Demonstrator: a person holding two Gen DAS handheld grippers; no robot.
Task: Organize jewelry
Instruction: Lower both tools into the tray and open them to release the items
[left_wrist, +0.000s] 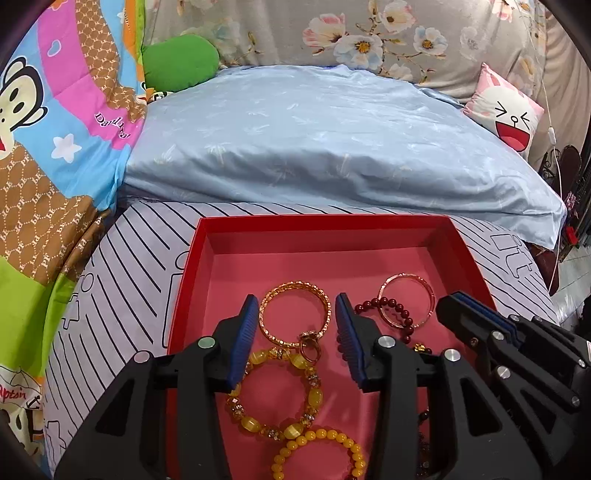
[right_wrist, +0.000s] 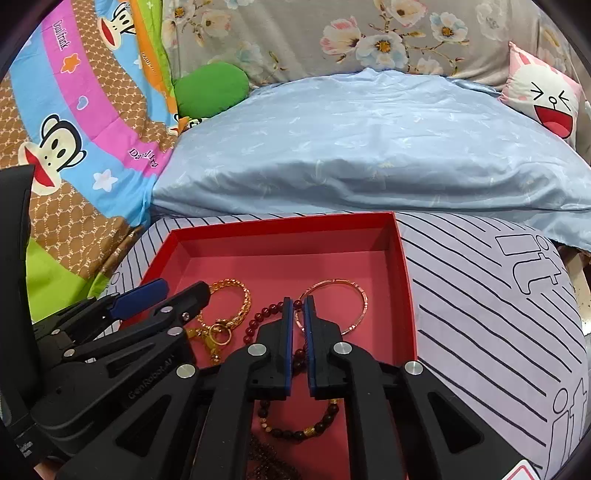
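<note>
Left wrist view: open claw poised over the gold bangle in the red box.

The left gripper (left_wrist: 297, 317) stands partly open with nothing between its blue pads; the textured gold bangle (left_wrist: 294, 314) lies flat on the floor of the red box (left_wrist: 436, 236), framed in the gap at twelve o'clock from the fingertips, and a small ring (left_wrist: 309, 345) touches its rim at six o'clock. Whether the pads touch the bangle I cannot tell. The right gripper (right_wrist: 300, 308) is shut or nearly so, a thin slit showing and nothing visibly held; its tips sit over the dark red bead bracelet (right_wrist: 264, 314), with the thin rose-gold bangle (right_wrist: 356, 295) at one o'clock. The left claw looks nearer the gold bangle, so the next pick is probably its.
</note>
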